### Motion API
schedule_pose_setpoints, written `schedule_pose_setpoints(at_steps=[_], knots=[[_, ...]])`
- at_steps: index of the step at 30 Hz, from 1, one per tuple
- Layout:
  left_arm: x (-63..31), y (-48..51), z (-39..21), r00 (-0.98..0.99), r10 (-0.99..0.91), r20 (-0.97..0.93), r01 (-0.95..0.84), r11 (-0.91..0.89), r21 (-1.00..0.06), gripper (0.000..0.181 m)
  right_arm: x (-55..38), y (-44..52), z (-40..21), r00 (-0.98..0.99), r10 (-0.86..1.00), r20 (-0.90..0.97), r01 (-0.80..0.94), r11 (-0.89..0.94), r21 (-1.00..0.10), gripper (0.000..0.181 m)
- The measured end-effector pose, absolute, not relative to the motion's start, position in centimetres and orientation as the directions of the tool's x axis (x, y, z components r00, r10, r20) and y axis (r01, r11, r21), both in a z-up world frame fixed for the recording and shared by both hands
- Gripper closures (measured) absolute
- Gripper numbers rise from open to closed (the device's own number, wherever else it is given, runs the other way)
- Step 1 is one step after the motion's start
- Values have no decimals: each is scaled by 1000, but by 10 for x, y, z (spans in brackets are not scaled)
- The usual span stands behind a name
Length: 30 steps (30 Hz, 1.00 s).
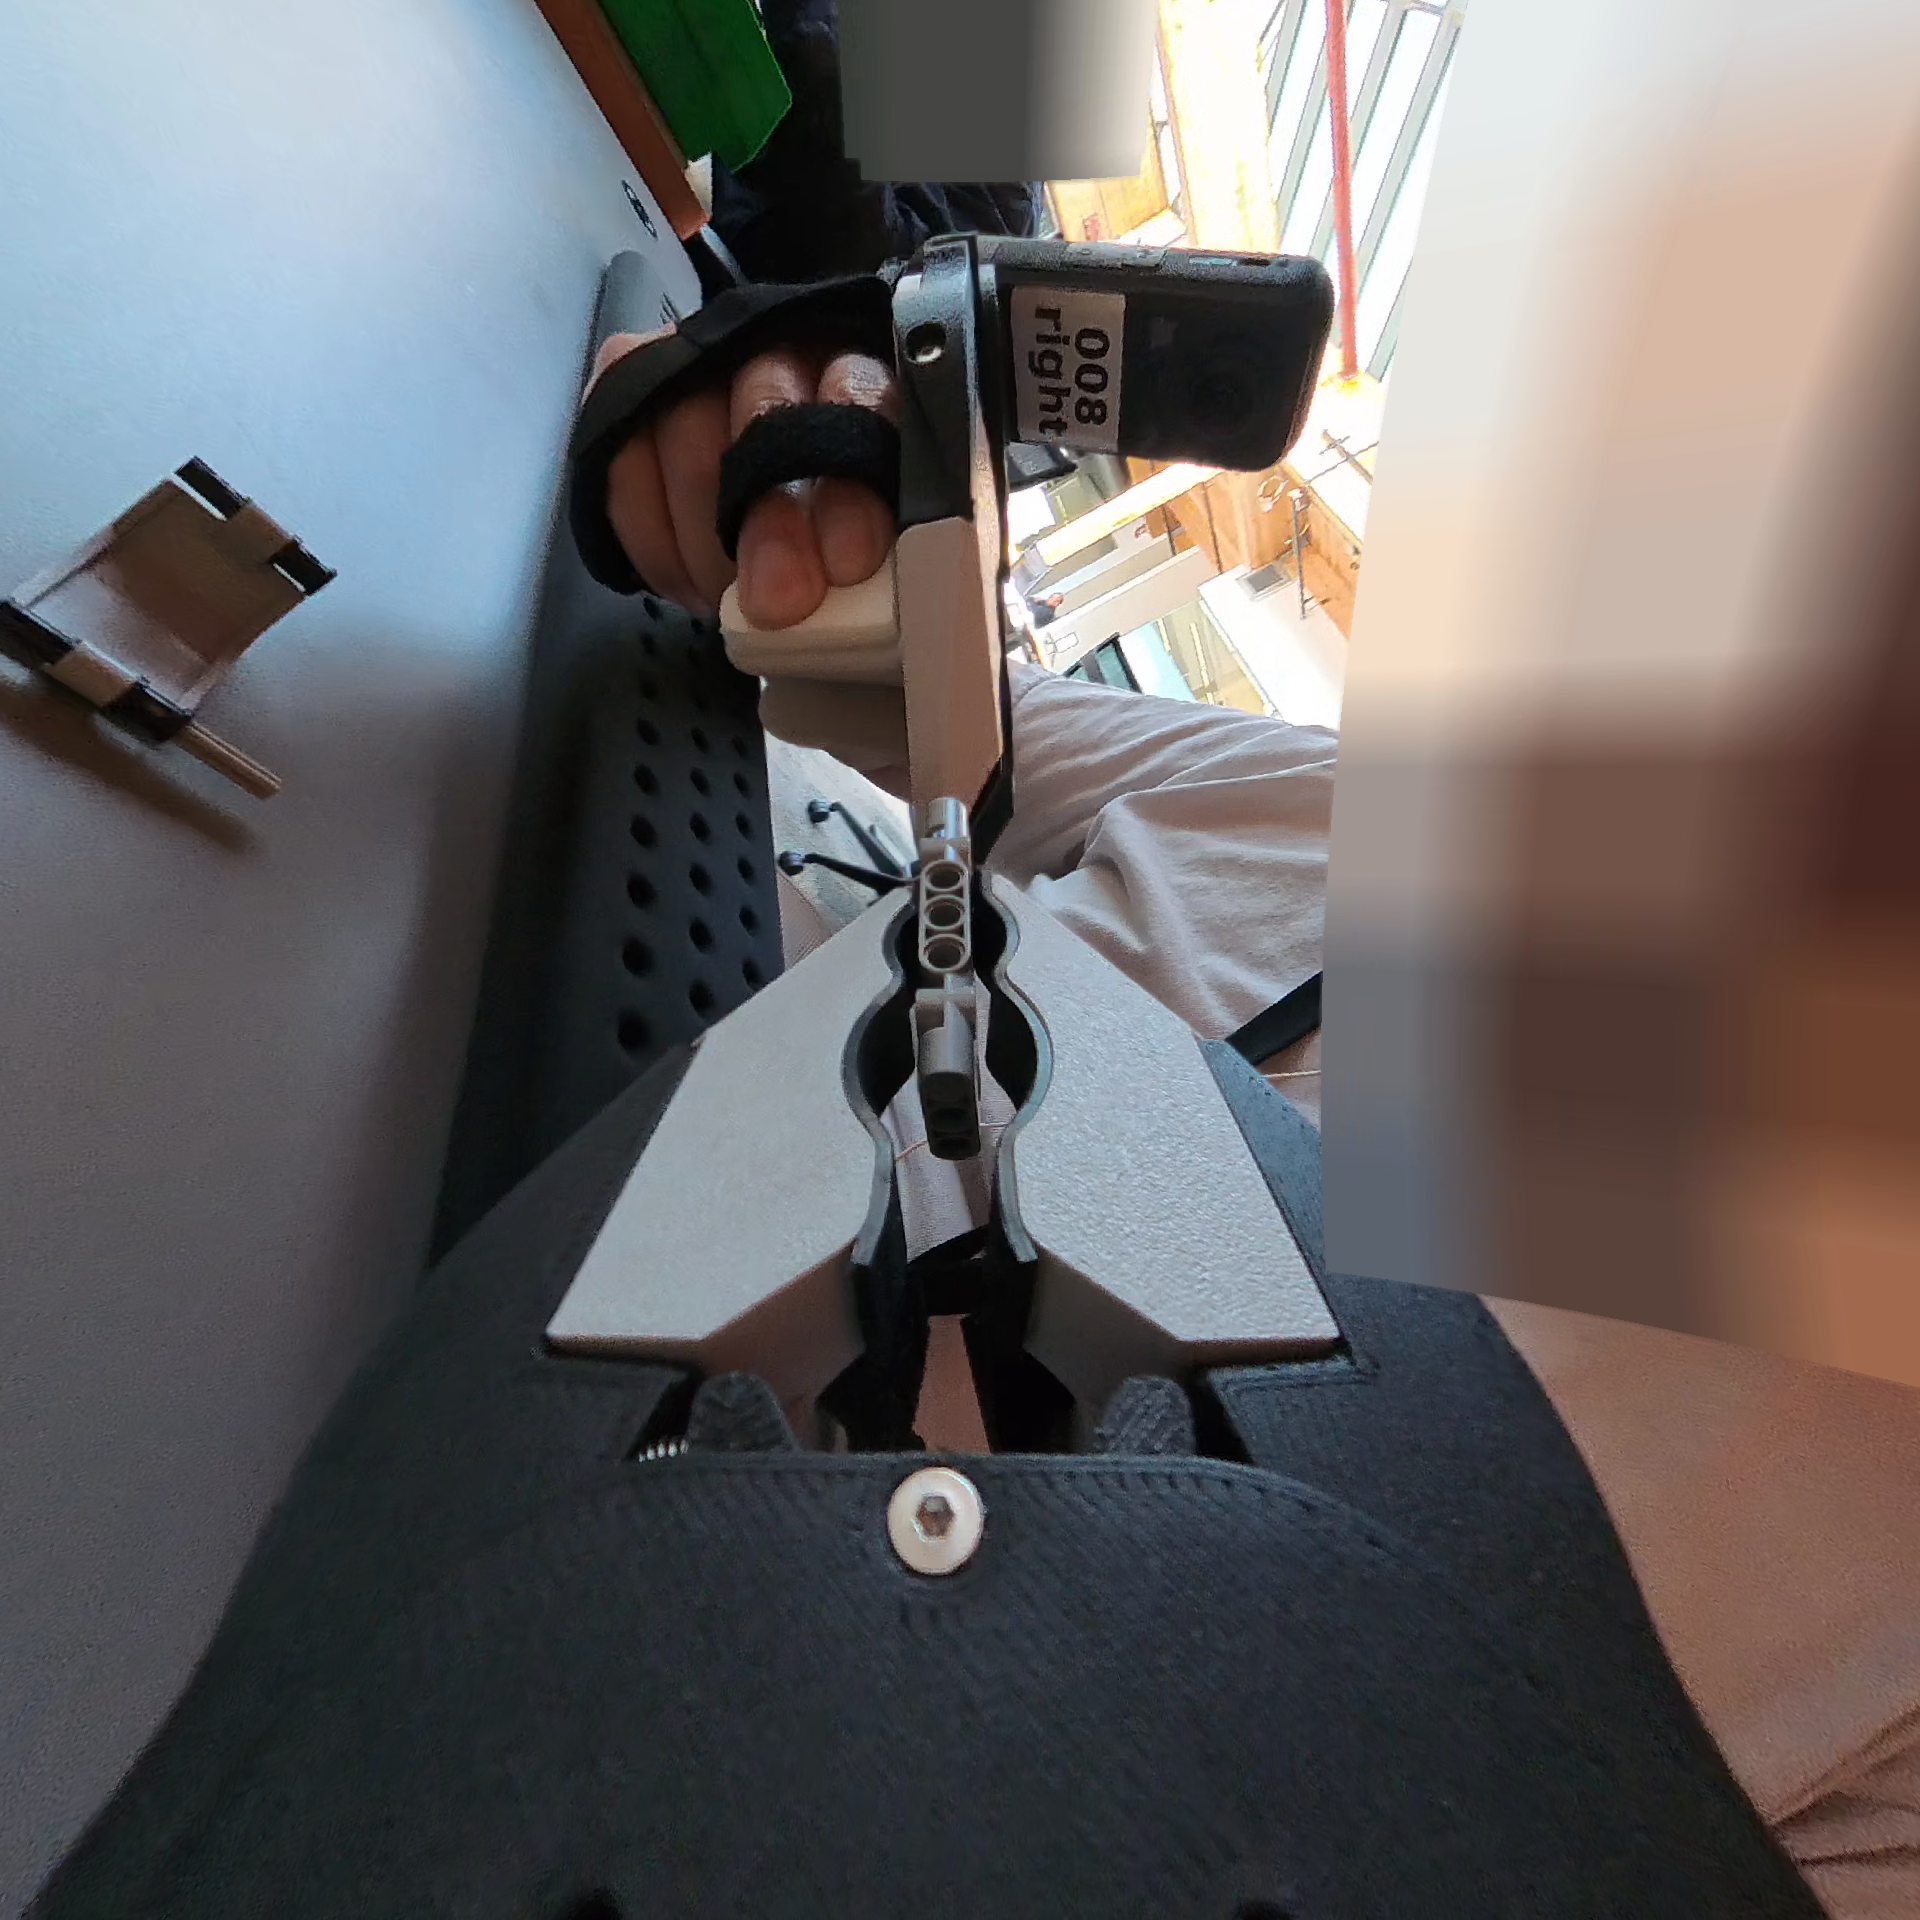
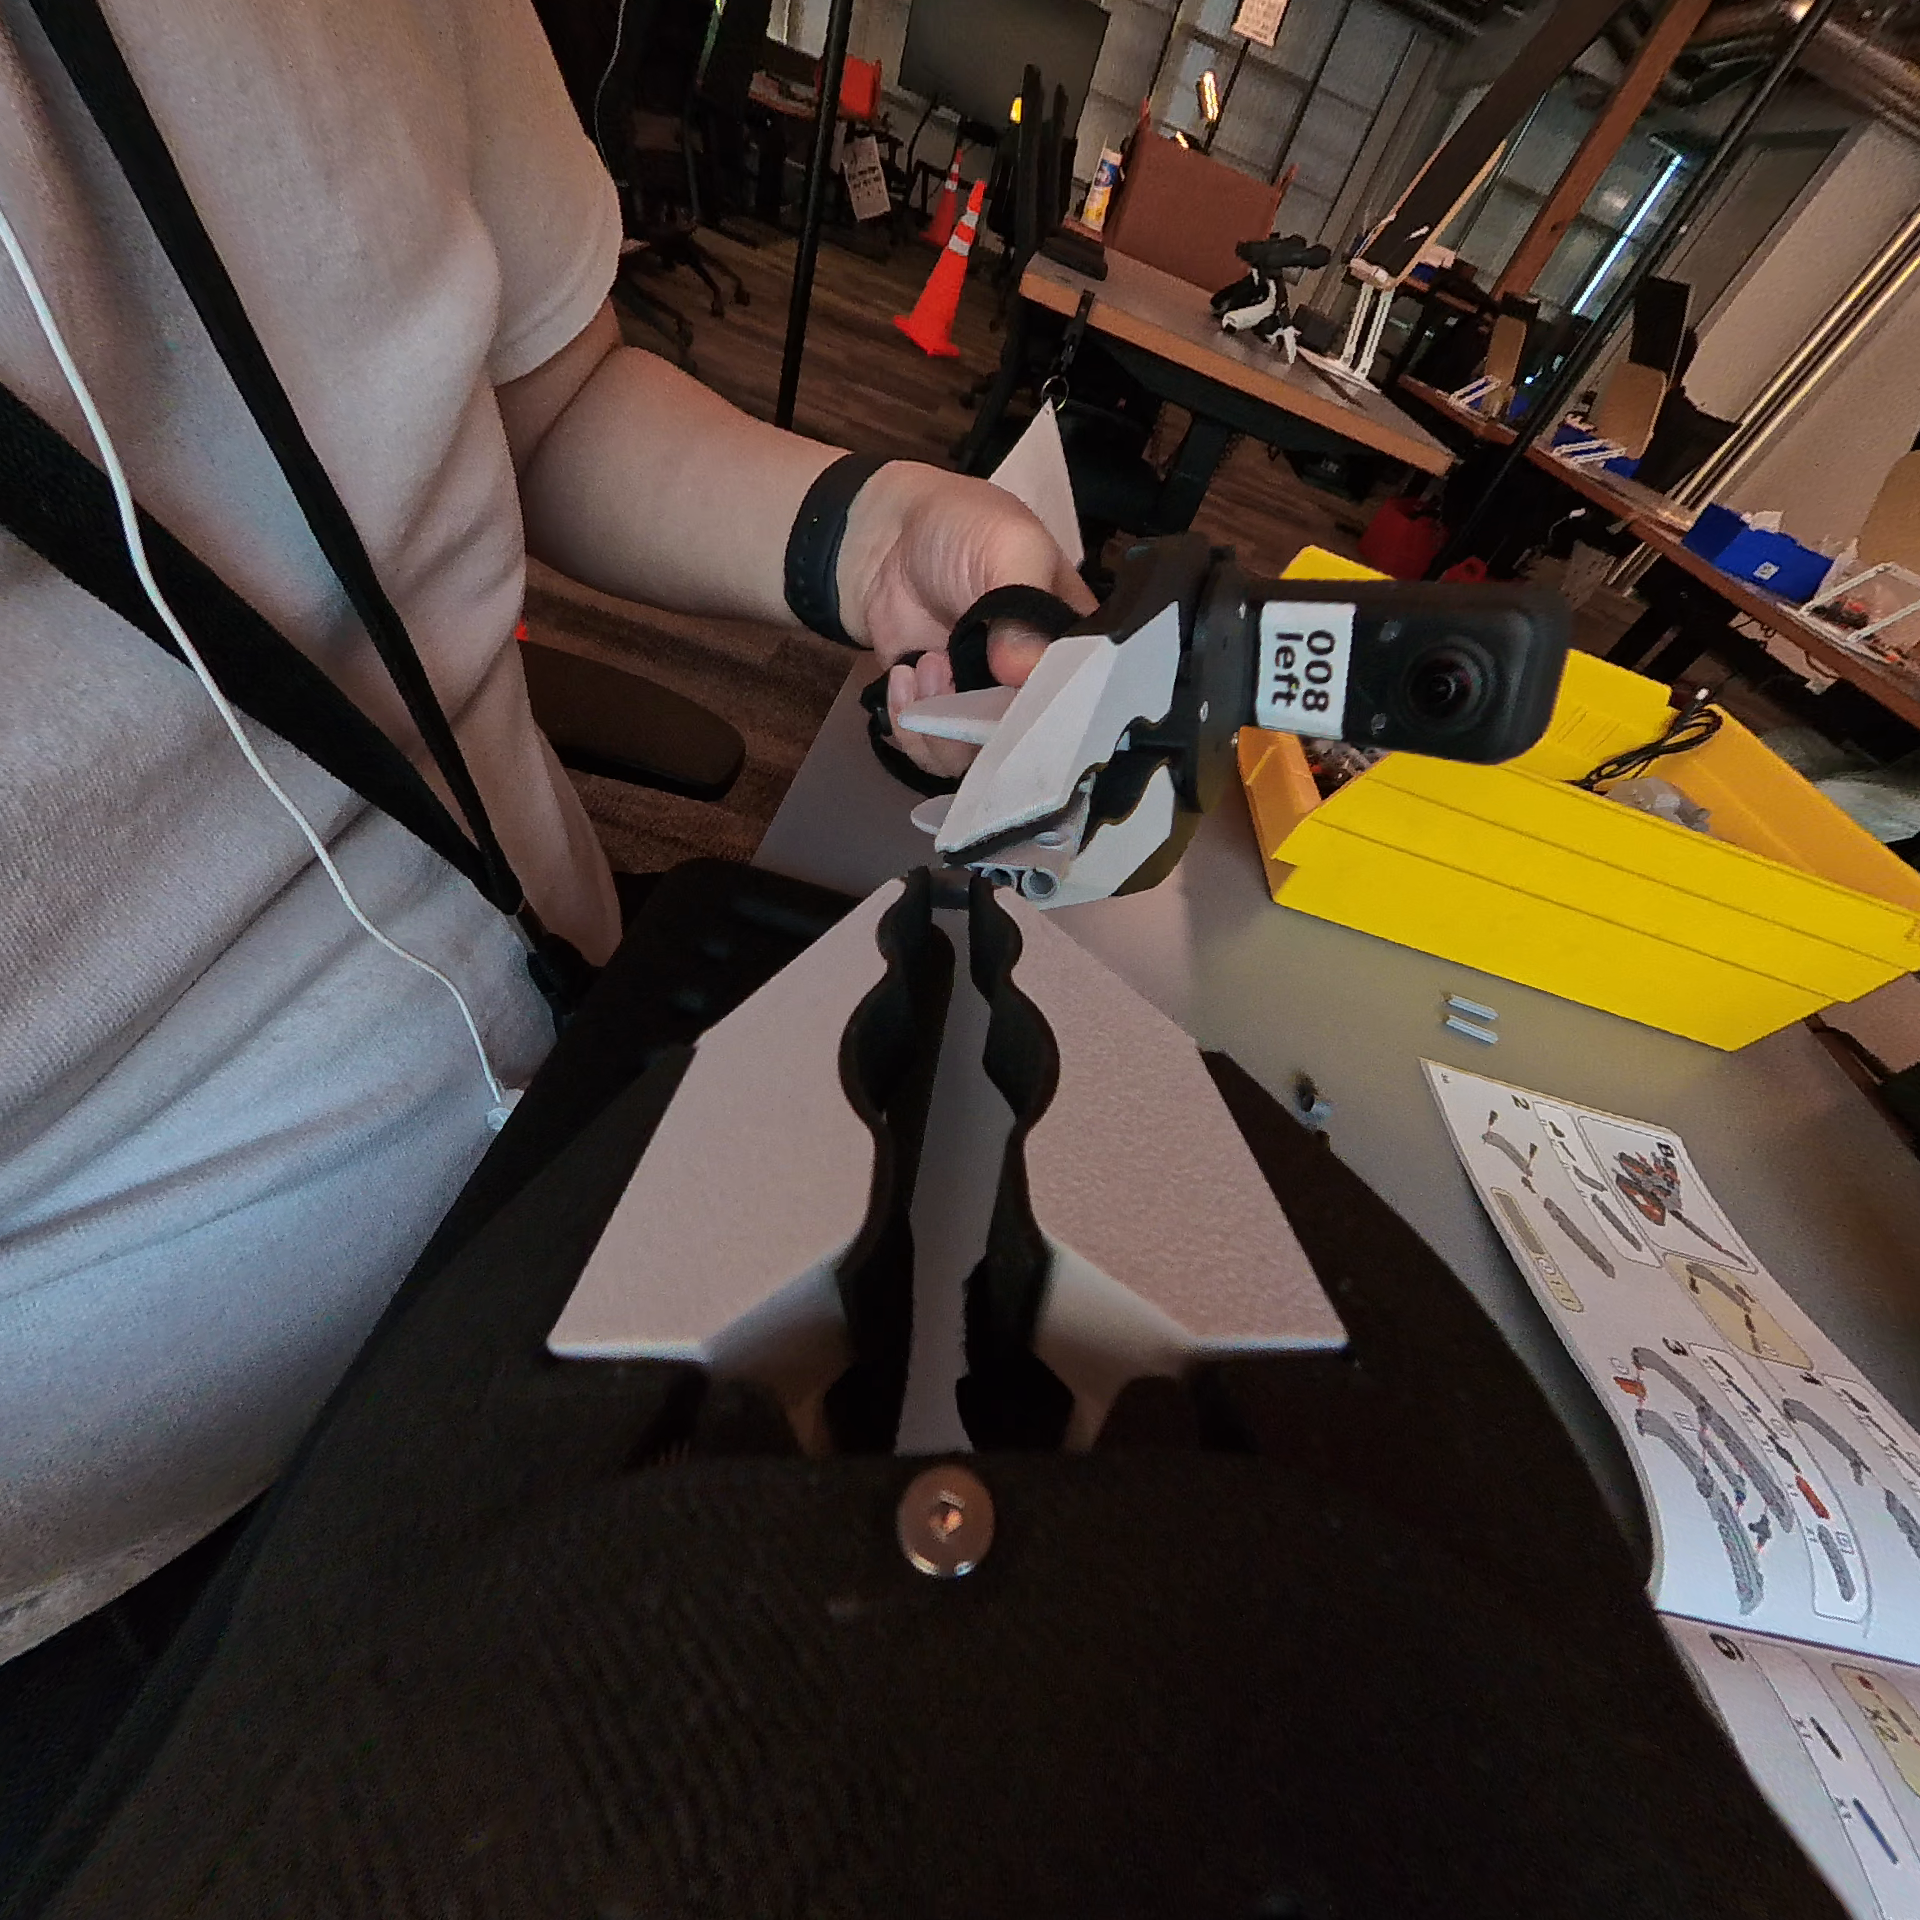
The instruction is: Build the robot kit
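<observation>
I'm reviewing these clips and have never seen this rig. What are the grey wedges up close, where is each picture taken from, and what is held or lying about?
No robot here: a person holds a hand-squeezed tool in each hand, with a camera on each looking along its two grey wedge fingers. In the left wrist view, the left tool grips a small grey plastic beam with round holes. Opposite it, the right tool meets the beam's far end. The right wrist view shows the left tool from the other side. On the grey table lie a yellow plastic bin, a printed building instruction sheet and two small grey pins.

Grey holed beam point(image 1: 943, 920), yellow bin point(image 2: 1579, 862), orange cone point(image 2: 940, 286)
</observation>
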State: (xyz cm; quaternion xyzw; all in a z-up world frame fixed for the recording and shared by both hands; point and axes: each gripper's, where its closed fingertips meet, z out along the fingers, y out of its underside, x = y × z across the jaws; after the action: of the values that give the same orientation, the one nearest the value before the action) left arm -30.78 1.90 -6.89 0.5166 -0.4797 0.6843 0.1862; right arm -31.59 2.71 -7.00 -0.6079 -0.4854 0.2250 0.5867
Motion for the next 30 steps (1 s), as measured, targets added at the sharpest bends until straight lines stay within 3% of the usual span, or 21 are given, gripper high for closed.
schedule_pose_setpoints(at_steps=[16, 18, 19, 21, 24, 26, 30], knots=[[-325, 26, -86, -371, -296, 880, -771, -430, -469, 174, -314, 8, -84, 384, 888, 253, 327, 125, -937, 174], [-331, 113, -71, -299, -329, 895, -546, -711, -444, 174, -275, 9, -56, 521, 835, 180, 163, 110, -981, 175], [-344, 154, -60, -286, -343, 895, -404, -803, -437, 175, -257, 13, -56, 584, 785, 206, 184, 120, -976, 176], [-360, 142, -82, -227, -495, 839, -534, -657, -532, 175, -260, 13, -58, 573, 790, 219, 214, 115, -970, 175], [-354, 92, -92, -272, -374, 887, -684, -573, -452, 176, -271, 23, -61, 549, 800, 242, 236, 129, -963, 175], [-342, 81, -86, -321, -315, 893, -667, -594, -449, 176, -267, 26, -56, 558, 802, 215, 201, 121, -972, 175], [-324, 63, -78, -413, -282, 866, -646, -580, -497, 176, -235, 40, -73, 629, 741, 234, 289, 56, -956, 175]])
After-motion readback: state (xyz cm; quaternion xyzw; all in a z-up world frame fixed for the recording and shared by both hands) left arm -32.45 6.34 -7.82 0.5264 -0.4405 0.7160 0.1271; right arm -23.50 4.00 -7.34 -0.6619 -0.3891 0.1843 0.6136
